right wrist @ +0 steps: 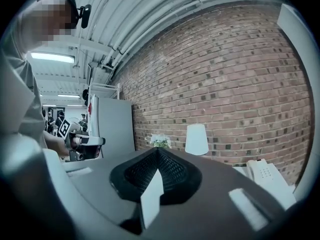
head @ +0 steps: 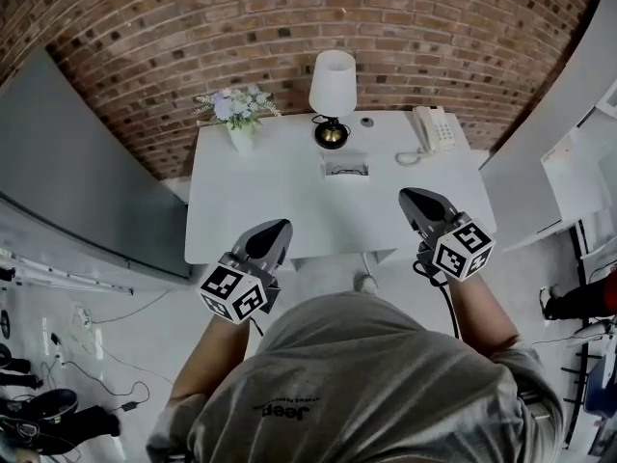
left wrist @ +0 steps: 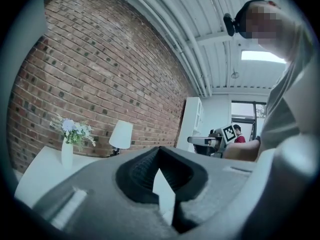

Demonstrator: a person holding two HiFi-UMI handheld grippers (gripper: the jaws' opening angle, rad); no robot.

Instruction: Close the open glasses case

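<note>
The glasses case (head: 345, 168) is a small pale box lying open on the white table (head: 251, 210), just in front of the lamp. Both grippers hang over the table's near edge, well short of the case. My left gripper (head: 280, 226) is to the case's lower left, its jaws meeting at the tip with nothing between them (left wrist: 159, 148). My right gripper (head: 410, 196) is to the case's lower right, also shut and empty (right wrist: 158, 149). The case is hidden behind the jaws in both gripper views.
At the back of the table stand a vase of flowers (head: 240, 114), a white lamp (head: 332, 90) and a white telephone (head: 434, 128), against a brick wall. A grey panel (head: 77, 181) flanks the table's left side, and cables lie on the floor there.
</note>
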